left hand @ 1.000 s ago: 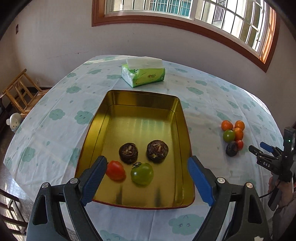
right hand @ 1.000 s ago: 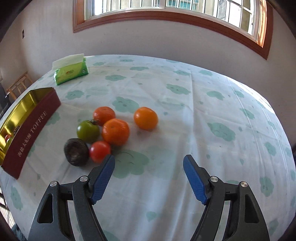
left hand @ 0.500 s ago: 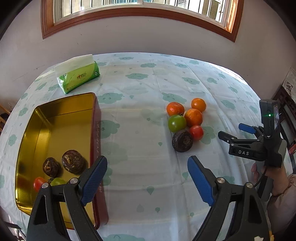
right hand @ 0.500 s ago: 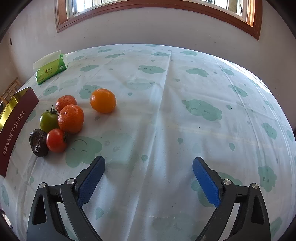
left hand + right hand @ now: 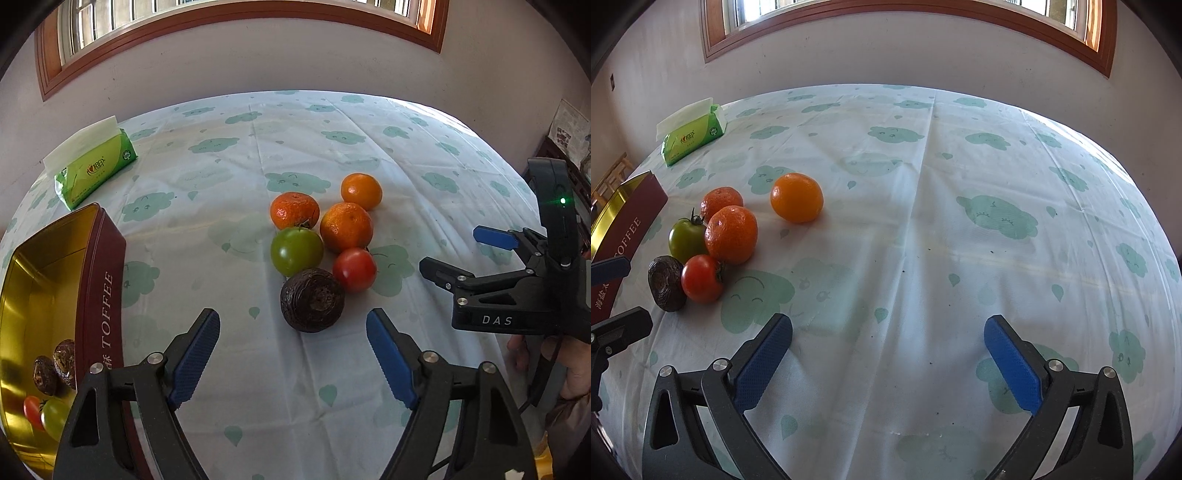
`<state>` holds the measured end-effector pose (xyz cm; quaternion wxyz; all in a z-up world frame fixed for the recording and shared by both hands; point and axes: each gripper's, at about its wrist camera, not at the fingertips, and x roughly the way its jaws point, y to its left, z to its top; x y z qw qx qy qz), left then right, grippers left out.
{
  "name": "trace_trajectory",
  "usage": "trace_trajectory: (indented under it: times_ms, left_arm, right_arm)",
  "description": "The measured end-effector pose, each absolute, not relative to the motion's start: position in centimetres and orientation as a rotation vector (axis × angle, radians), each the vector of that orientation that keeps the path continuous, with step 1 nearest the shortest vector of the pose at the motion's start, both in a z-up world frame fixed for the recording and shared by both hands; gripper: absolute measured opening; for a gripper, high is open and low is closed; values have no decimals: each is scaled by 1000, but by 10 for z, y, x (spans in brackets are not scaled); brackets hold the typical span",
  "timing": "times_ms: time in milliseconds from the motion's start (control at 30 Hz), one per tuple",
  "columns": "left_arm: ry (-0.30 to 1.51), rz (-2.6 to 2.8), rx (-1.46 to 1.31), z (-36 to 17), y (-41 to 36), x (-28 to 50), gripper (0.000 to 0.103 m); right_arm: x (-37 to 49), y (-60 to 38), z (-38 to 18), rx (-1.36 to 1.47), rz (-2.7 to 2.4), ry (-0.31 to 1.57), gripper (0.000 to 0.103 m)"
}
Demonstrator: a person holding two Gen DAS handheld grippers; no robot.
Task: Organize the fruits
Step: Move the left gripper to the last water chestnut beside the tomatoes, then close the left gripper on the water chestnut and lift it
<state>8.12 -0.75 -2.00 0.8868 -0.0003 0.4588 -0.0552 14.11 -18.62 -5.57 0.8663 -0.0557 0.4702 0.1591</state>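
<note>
Now my left gripper [image 5: 293, 356] has just been narrowing (nothing between its pads), the dark brown fruit [image 5: 312, 300] just above it at frame centre. My right gripper [image 5: 886, 360] has just been widening, empty, the fruit pile [image 5: 729, 234] at middle left.

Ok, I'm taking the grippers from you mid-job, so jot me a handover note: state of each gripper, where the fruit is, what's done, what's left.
Left gripper: open, jaws just closing in, nothing between the pads; dark brown fruit just ahead.
Right gripper: open, jaws just widened, empty, over bare tablecloth.
Toffee tin: two dark fruits, red tomato and green tomato inside.
Left on the cloth: three oranges, green tomato, red tomato, dark brown fruit.
</note>
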Motion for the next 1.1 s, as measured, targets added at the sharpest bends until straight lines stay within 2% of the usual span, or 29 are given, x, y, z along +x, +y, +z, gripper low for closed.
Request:
trace_trajectory:
  times_ms: [267, 467, 600, 1100]
  left_arm:
    - [956, -123, 7, -28, -12, 92, 57]
    - [973, -135, -6, -34, -13, 99, 50]
    - [976, -151, -18, -35, -14, 100, 36]
    - [964, -135, -39, -30, -12, 89, 35]
  right_arm:
    - [141, -187, -56, -117, 333, 985, 103]
    - [141, -186, -55, -116, 333, 985, 103]
    - [141, -186, -56, -117, 333, 985, 103]
    - [141, -186, -56, -116, 333, 984, 103]
